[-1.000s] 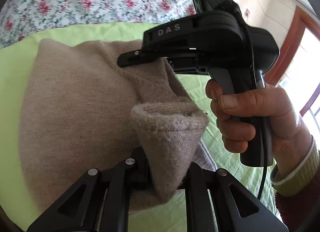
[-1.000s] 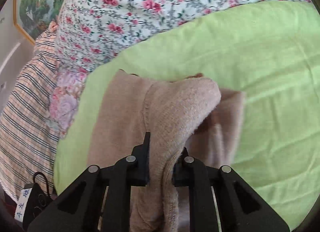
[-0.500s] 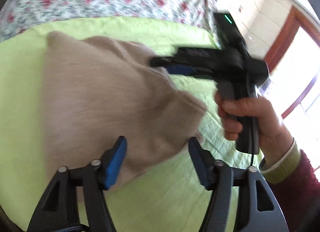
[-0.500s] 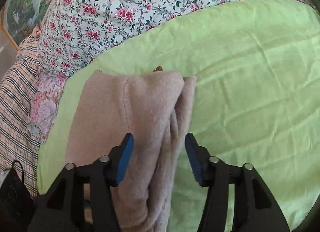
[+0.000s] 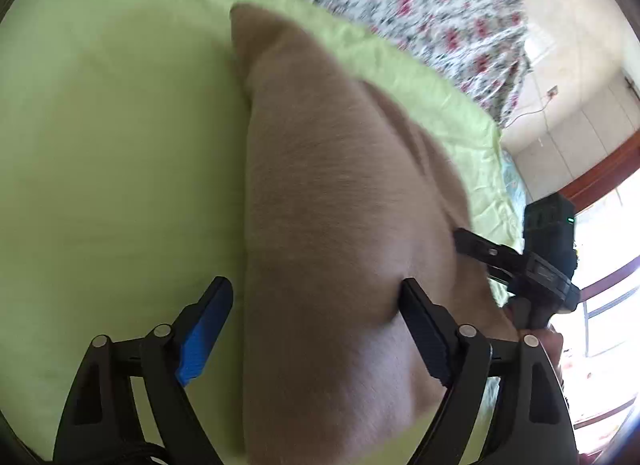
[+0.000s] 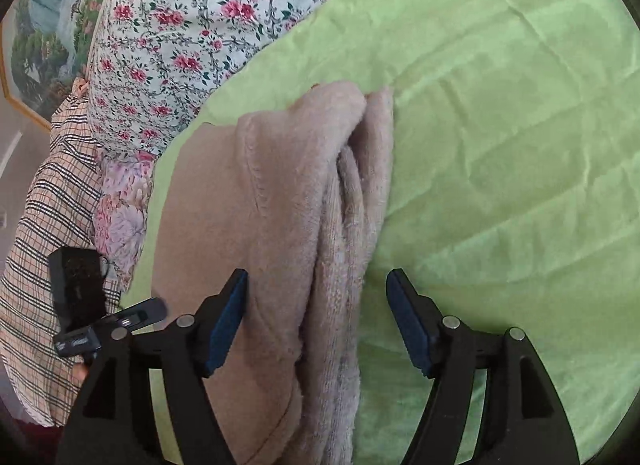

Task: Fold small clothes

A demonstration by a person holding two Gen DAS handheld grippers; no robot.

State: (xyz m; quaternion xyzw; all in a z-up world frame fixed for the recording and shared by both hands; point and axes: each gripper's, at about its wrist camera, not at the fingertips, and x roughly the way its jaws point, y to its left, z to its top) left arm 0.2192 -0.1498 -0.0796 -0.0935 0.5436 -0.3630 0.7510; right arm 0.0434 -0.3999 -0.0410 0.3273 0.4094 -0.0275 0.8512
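A beige knitted garment [image 5: 340,225] lies folded lengthwise on a green sheet [image 5: 112,153]. My left gripper [image 5: 316,305] is open and straddles its near end; its right finger presses against the cloth. In the right wrist view the garment [image 6: 280,205] shows stacked folded edges along its right side. My right gripper [image 6: 316,297] is open over its near end and holds nothing. The right gripper also shows in the left wrist view [image 5: 532,265], at the garment's right edge. The left gripper's body shows in the right wrist view [image 6: 92,313] at lower left.
A floral bedspread [image 6: 192,25] lies beyond the green sheet [image 6: 500,145]. A plaid cloth [image 6: 44,225] and a pink flowered fabric [image 6: 120,217] lie at the left. A wall and a wood-framed window [image 5: 600,185] stand at the right.
Both grippers opened and let go of the garment's folded part, which now lies flat. Both have drawn back toward its near end, and the left view swung left.
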